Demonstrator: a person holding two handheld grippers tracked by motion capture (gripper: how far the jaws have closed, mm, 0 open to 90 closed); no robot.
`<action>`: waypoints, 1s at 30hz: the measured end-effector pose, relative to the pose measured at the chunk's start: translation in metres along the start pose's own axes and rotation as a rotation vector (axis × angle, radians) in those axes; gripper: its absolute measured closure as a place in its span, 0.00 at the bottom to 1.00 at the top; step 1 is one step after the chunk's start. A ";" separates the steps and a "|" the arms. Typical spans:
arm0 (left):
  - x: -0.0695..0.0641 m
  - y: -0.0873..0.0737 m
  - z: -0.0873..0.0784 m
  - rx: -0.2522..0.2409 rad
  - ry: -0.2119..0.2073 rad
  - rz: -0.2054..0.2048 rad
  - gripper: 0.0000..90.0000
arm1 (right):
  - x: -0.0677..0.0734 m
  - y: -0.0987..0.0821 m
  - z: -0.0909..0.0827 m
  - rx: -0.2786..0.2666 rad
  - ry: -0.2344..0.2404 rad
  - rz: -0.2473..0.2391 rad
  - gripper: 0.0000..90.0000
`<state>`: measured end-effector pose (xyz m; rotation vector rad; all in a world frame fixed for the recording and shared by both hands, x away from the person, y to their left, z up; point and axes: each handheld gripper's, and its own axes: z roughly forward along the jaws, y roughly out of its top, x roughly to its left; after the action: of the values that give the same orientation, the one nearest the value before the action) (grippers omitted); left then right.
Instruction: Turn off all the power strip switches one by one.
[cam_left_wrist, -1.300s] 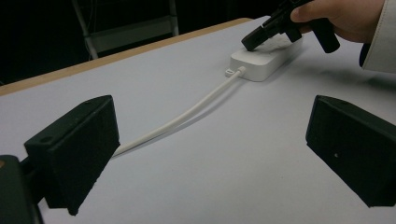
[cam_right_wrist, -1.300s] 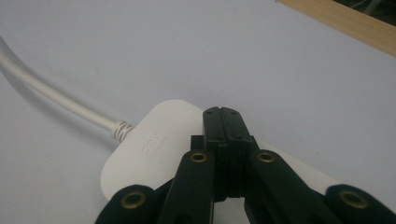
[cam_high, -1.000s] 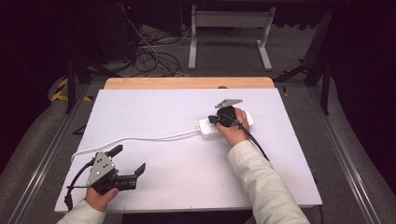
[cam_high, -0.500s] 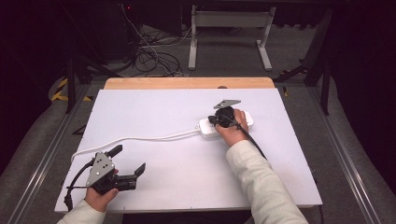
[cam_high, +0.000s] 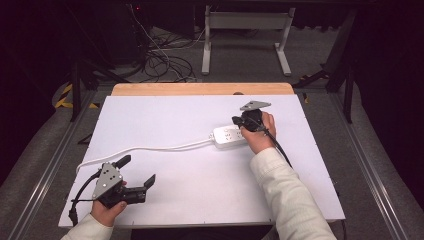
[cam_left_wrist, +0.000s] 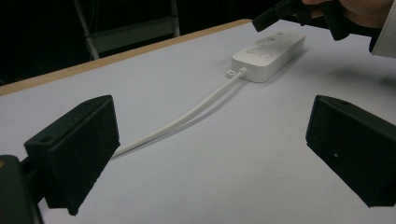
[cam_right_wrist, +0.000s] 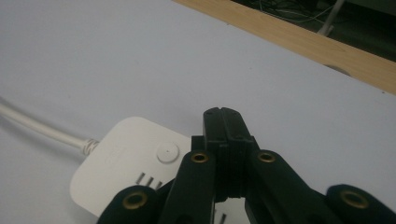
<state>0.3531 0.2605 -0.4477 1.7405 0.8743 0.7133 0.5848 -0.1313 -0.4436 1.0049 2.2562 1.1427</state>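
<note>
A white power strip (cam_high: 229, 136) lies flat on the white-covered table (cam_high: 200, 200), right of the middle, its socket face up; in the right gripper view a round button and a few slots show on its near end (cam_right_wrist: 135, 163). No container stands on the table, and nothing is plugged into the sockets that can be seen. A white cord (cam_high: 150, 149) leaves the strip's left end and runs across the sheet toward the table's left edge, lying flat with a gentle bend; in the left gripper view it passes behind the left jaw on its way to the strip (cam_left_wrist: 268, 53). The right tongs (cam_high: 239, 121) hang just over the strip's right end, held in the right hand (cam_high: 260, 135), jaws pressed together with nothing between them; whether the tips touch the strip cannot be told. The left tongs (cam_high: 136, 171) rest low at the table's near left corner in the left hand (cam_high: 107, 210), jaws spread wide and empty, well apart from the strip, with the cord passing just beyond them. A strip of bare wood (cam_high: 200, 89) shows along the table's far edge. Beyond it, on the dark floor, lie a tangle of cables (cam_high: 165, 65) and the pale legs of a stand (cam_high: 245, 35).
</note>
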 end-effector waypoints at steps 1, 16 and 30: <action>0.000 0.000 0.000 -0.001 0.000 0.002 0.03 | -0.002 -0.001 -0.001 0.001 -0.007 0.003 1.00; 0.000 0.000 0.000 0.002 0.001 -0.001 0.03 | -0.009 -0.013 0.006 0.051 -0.011 0.004 1.00; 0.000 0.000 0.000 0.000 0.000 0.000 0.03 | -0.005 -0.017 0.011 0.068 -0.024 -0.005 1.00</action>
<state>0.3530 0.2602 -0.4477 1.7402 0.8745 0.7130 0.5877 -0.1362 -0.4635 1.0328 2.2907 1.0530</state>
